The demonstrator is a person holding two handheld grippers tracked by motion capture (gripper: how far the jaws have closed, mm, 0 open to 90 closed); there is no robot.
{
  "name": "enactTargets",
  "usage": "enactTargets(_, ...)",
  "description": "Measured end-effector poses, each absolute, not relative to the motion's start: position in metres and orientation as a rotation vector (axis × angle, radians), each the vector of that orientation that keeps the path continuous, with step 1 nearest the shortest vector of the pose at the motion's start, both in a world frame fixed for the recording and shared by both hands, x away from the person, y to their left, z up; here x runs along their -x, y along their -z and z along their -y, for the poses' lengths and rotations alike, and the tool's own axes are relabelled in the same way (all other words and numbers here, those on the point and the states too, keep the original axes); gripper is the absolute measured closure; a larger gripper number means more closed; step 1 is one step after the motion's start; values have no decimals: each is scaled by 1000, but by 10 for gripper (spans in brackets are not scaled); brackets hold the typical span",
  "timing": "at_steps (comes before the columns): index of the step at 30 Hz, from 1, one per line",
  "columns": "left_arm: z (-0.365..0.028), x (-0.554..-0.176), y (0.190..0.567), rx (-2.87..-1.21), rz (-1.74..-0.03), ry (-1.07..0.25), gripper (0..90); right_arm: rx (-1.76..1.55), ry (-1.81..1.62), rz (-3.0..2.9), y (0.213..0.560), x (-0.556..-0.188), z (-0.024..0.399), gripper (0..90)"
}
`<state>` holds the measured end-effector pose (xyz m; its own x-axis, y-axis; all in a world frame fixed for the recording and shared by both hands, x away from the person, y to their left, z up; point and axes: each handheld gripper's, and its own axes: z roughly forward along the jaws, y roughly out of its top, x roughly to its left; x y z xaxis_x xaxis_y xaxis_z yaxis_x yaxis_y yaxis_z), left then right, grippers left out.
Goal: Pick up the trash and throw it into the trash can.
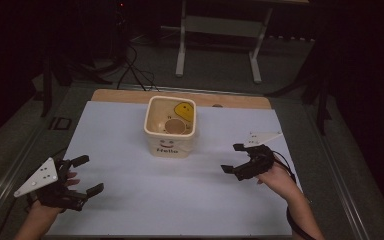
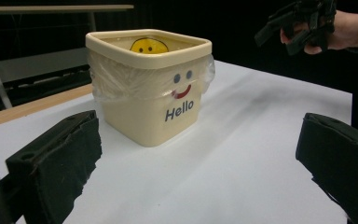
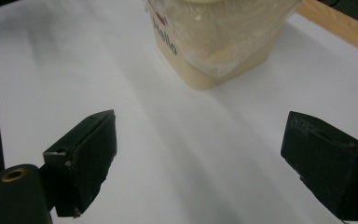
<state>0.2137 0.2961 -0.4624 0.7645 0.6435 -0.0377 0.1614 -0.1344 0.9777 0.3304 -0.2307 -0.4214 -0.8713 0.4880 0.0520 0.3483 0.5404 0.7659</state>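
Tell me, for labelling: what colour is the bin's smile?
Red, on the bin; clearest in the left gripper view.

Bin [image 1: 171, 131]: cream, printed with dark "Hello", 2 dark eyes and a red smile; yellow smiley face on inner wall; clear film liner [image 2: 121, 79] under rim. Table sheet [image 1: 180, 190]: white, wood-brown edge at far side. Both grippers [image 1: 82, 175] [image 1: 234, 158]: black jaws, each with a grey plate.

A white-topped table [image 1: 145, 200] (wooden strip along its far edge) carries a cream "Hello" bin [image 1: 171, 127].
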Motion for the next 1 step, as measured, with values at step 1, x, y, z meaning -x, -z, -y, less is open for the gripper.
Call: enactTargets(1,-296,-214,462,-1685,-643,-470,9,-718,-1237,-2607,423,-330,232,105)
